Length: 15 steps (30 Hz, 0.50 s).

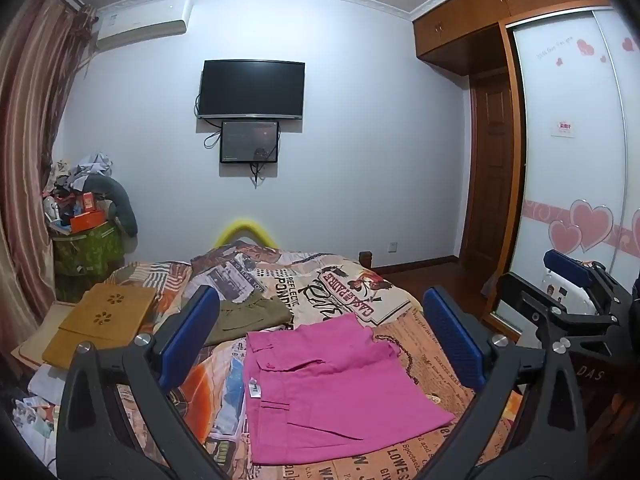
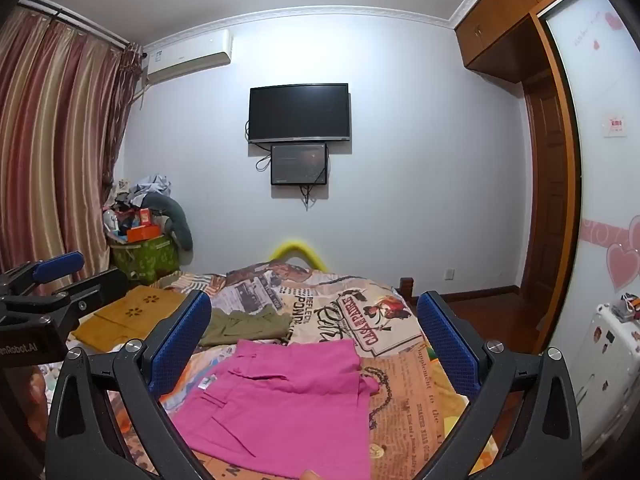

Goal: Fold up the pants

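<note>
At your nine o'clock hangs the striped curtain [image 2: 52, 152], and just past it a green bin [image 1: 86, 252] stands heaped with boxes and clothes. On the near left of the bed lies a mustard-yellow folded cloth [image 1: 100, 320] with flower-shaped cutouts.

Your left gripper [image 1: 320, 336] hovers above the bed with its jaws spread wide and nothing between the blue pads [image 1: 188, 336]. The pink pants [image 1: 328, 392] lie folded and flat on the printed bedspread [image 1: 352, 288], straight ahead at twelve o'clock and low in both wrist views, framed between the open fingers but touched by neither gripper. A white label shows on the left edge of the pants. Just beyond them, toward eleven o'clock, an olive-green garment [image 1: 252, 316] lies folded, close to the pink fabric's far edge.

High at twelve o'clock, the black television [image 2: 299, 113] hangs on the far wall with a smaller screen [image 2: 299, 164] directly under it, and the air conditioner [image 2: 188, 56] sits up at eleven.

Your right gripper [image 2: 314, 344] is likewise gaping wide, holding nothing, over the pants. At three o'clock stands the wardrobe [image 1: 576, 152] with its heart-patterned sliding door.
</note>
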### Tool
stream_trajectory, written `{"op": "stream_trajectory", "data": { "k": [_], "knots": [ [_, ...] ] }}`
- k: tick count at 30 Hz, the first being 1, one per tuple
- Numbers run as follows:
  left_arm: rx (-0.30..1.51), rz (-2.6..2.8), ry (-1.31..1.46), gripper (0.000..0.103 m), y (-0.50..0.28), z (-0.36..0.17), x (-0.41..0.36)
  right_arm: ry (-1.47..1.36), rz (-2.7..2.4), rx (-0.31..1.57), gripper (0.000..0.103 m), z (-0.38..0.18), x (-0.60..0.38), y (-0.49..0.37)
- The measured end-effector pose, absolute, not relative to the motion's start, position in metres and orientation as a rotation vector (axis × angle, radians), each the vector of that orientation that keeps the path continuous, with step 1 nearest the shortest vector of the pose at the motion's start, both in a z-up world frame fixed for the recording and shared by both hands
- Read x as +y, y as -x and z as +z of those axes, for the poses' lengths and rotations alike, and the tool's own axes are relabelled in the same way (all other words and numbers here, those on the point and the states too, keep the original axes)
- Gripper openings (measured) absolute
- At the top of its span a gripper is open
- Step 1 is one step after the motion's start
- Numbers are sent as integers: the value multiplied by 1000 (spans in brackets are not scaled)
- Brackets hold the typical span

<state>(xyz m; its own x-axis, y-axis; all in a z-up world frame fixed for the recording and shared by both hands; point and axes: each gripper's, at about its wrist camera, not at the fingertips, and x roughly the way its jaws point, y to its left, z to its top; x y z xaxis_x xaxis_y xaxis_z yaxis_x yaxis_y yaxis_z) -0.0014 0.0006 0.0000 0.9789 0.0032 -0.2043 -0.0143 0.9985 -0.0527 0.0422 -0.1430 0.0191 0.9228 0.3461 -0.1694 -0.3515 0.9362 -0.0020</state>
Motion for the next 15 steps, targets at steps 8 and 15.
{"op": "stream_trajectory", "data": {
  "k": [8,15],
  "knots": [
    [187,26,68,103,13,2,13,21,366,176,102,19,-142,-42],
    [215,12,38,103,1,-4,-1,19,374,183,102,19,-142,-43]
  ]
}}
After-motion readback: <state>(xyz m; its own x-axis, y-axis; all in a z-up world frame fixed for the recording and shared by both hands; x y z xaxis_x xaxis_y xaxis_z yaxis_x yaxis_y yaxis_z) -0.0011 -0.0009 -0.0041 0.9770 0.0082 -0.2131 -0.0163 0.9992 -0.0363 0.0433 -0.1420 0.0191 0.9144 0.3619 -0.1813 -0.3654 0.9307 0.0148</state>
